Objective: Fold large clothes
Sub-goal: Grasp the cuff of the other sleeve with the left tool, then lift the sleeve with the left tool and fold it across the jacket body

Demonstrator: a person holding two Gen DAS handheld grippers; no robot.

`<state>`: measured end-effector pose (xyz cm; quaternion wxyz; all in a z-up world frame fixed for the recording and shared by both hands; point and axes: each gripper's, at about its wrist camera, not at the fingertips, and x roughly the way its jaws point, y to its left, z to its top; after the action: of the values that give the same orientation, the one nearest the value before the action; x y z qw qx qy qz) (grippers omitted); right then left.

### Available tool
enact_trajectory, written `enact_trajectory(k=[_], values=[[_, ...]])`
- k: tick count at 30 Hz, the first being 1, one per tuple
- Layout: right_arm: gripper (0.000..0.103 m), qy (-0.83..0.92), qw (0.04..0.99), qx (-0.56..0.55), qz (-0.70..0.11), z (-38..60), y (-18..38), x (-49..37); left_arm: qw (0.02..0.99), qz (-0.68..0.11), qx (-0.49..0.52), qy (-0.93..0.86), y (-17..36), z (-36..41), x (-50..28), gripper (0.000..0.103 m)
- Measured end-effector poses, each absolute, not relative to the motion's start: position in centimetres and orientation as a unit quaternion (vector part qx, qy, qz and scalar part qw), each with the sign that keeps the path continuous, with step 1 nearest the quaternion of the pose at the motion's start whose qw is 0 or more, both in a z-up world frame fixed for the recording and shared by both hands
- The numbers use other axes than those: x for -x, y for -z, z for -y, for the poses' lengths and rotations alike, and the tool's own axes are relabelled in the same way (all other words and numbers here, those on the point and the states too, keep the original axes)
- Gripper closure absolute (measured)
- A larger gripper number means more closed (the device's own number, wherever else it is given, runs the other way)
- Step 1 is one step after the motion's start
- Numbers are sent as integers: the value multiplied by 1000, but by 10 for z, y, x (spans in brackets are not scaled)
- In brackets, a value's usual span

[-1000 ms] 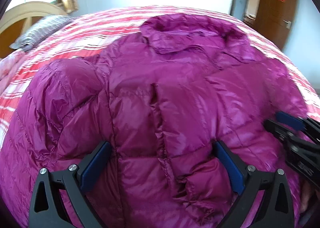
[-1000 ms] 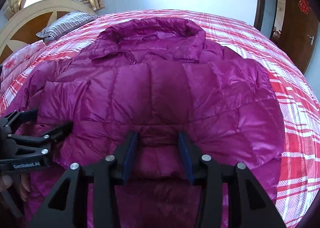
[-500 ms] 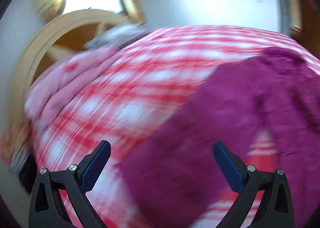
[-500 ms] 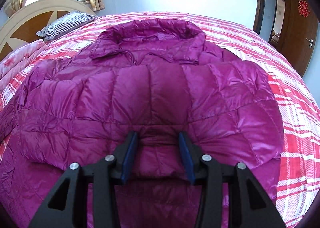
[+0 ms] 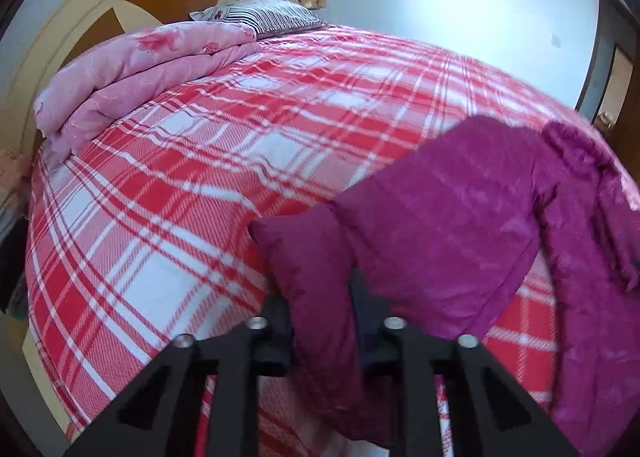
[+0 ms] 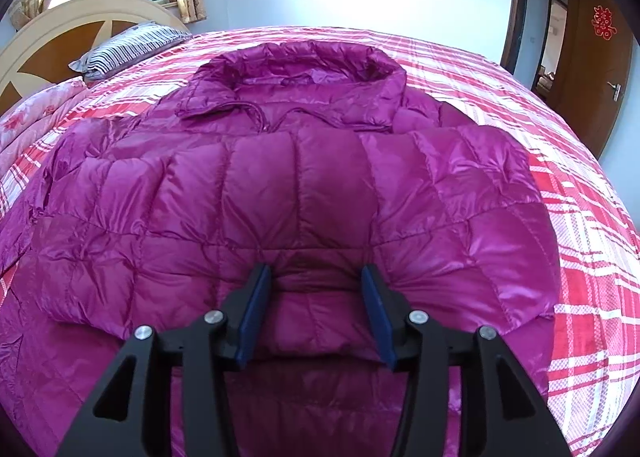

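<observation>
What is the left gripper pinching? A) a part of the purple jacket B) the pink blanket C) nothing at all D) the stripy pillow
A: in the left wrist view the left gripper is shut on a fold of the purple jacket, while the stripy pillow and pink blanket lie far off by the headboard.

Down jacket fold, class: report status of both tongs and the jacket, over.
Left tongs shut on the jacket sleeve, lifted above the plaid bedspread. Right tongs pinching a fold of the purple down jacket. Nothing in the way.
</observation>
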<state>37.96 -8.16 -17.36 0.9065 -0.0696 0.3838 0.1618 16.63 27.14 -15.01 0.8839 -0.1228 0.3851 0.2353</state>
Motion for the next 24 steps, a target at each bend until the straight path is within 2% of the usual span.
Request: enact_trajectory(k=[11,16,24], values=[[50,-161,907,70,-382,82,173,-379,922,-285,122,-232,44,-287,-171,86],[50,-160,908,71,-381,82,173,-379,945,-242,108,-192,-4,-254,-187,86],[49,-161,908,70,-381,83,173,-379,969,-212,68,-109,-46,-175,-217,86]])
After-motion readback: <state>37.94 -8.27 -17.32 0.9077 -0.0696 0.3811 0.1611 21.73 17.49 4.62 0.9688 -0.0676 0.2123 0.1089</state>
